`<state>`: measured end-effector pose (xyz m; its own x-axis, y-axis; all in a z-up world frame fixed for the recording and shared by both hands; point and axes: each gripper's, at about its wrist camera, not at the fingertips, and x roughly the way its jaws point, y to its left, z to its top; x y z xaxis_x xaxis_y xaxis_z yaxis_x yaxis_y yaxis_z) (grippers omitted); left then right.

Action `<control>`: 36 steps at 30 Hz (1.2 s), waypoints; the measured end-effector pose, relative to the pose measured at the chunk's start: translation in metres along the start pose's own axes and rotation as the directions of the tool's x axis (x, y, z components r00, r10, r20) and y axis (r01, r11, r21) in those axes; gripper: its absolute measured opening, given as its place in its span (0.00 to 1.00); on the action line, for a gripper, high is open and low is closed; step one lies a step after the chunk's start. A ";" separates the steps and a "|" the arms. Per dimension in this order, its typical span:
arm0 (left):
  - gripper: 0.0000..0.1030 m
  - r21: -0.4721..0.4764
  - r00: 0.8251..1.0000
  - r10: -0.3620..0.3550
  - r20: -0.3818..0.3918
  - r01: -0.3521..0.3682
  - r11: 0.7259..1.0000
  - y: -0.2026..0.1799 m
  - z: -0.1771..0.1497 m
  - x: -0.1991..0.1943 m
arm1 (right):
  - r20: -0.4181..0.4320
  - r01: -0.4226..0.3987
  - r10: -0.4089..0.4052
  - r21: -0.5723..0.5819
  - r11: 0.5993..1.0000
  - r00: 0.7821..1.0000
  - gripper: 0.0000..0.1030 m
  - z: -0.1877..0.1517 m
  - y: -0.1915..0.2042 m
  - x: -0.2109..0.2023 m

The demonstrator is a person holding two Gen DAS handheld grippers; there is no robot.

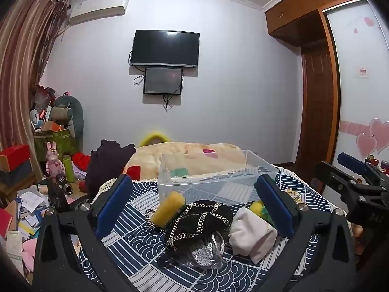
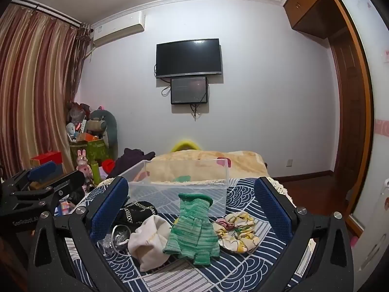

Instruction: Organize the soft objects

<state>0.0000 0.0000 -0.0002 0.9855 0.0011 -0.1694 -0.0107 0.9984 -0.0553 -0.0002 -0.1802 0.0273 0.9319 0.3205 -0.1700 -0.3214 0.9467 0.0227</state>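
Resting on a surface [image 2: 243, 270] covered with a navy wave-patterned cloth: a clear plastic bin [image 2: 180, 182] at the far side, with a cluster of soft items in front of it. Left gripper [image 1: 194, 204]: blue-padded fingers [image 1: 113, 204] spread wide, holding nothing, framing a black pouch with silver chain trim [image 1: 199, 221], a yellow sponge roll [image 1: 167, 208] just left of the pouch and touching it, and a folded white cloth [image 1: 252, 236] on the right side of the pouch. Below the pouch, a clear bag of glittery silver material [image 1: 206, 253], contents hard to identify, possibly sequins. Behind the white cloth, partly hidden by the right-hand finger, a second yellow item [image 1: 257, 206]. Right gripper [image 2: 190, 206]: fingers [image 2: 272, 209] likewise wide apart and gripping nothing, framing a green knitted glove [image 2: 194, 228] lying flat with its cuff toward the bin, the white cloth just to its left and touching it, and a floral scrunchie [image 2: 237, 231] just to its right. Black pouch visible at the left, near the inner face of the left-hand finger. Bin seen as transparent, with only the cloth pattern showing through its base. Beyond the bin: a bed with a beige blanket [image 2: 206, 163], and on the far wall a dark television [image 2: 189, 58] with a smaller screen [image 2: 189, 90] mounted directly beneath it.
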 end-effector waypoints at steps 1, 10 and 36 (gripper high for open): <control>1.00 0.000 1.000 0.001 0.000 -0.001 1.000 0.000 0.000 0.000 | -0.001 0.001 -0.001 0.004 1.000 1.000 1.00 0.000 0.000 0.000; 1.00 0.008 1.000 0.003 0.000 -0.003 1.000 0.000 -0.002 -0.003 | -0.006 0.004 -0.004 0.022 1.000 1.000 1.00 0.000 -0.003 0.001; 1.00 -0.009 1.000 0.001 -0.020 -0.001 1.000 -0.002 -0.003 0.004 | 0.005 -0.015 0.015 0.021 1.000 1.000 1.00 0.003 -0.002 -0.003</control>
<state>0.0032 -0.0018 -0.0036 0.9819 0.0011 -0.1892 -0.0133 0.9979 -0.0636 -0.0018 -0.1827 0.0303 0.9279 0.3345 -0.1644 -0.3315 0.9423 0.0464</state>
